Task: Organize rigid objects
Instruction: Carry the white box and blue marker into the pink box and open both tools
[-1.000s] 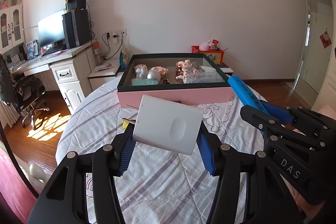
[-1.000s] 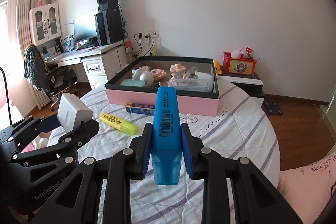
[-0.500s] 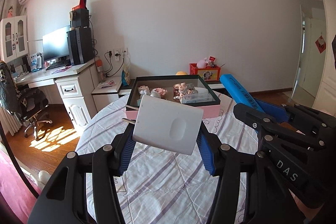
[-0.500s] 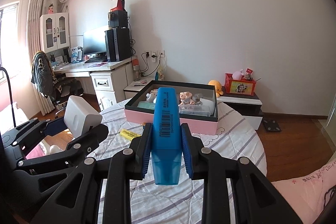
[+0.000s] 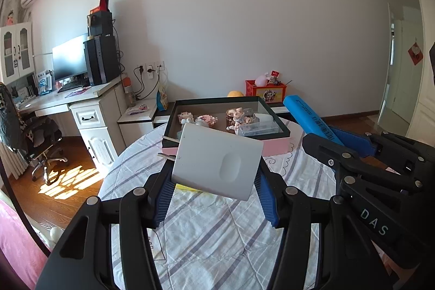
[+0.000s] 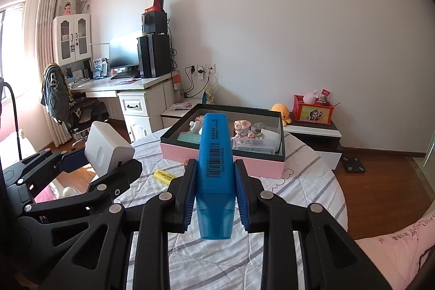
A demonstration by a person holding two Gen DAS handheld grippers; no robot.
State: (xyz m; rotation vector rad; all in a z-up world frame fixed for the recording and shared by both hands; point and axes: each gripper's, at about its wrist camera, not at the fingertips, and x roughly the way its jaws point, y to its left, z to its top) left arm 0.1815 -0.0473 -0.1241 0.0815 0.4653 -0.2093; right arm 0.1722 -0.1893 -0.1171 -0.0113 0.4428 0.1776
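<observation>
My left gripper point(image 5: 214, 182) is shut on a white rectangular block point(image 5: 217, 161), held tilted above the round table's striped cloth point(image 5: 206, 230). The block point(image 6: 108, 151) also shows at the left of the right wrist view. A blue highlighter point(image 6: 214, 170) with a barcode stands clamped between the pads of my right gripper point(image 6: 214, 197), and the highlighter point(image 5: 310, 116) appears at the right of the left wrist view. Beyond both sits a pink box with a dark rim point(image 6: 280, 165) holding small figurines and a clear case. A yellow highlighter point(image 6: 164, 176) lies on the cloth before it.
A white desk point(image 6: 136, 89) with monitor and computer tower stands at the left, an office chair point(image 6: 73, 110) beside it. A low cabinet point(image 6: 315, 132) behind the table carries a red toy box. Pink bedding point(image 6: 394, 257) lies at lower right. Wooden floor surrounds the table.
Both grippers have risen and drawn back from the pink box, which now looks smaller and farther. Each keeps its grip, and more wall and ceiling show.
</observation>
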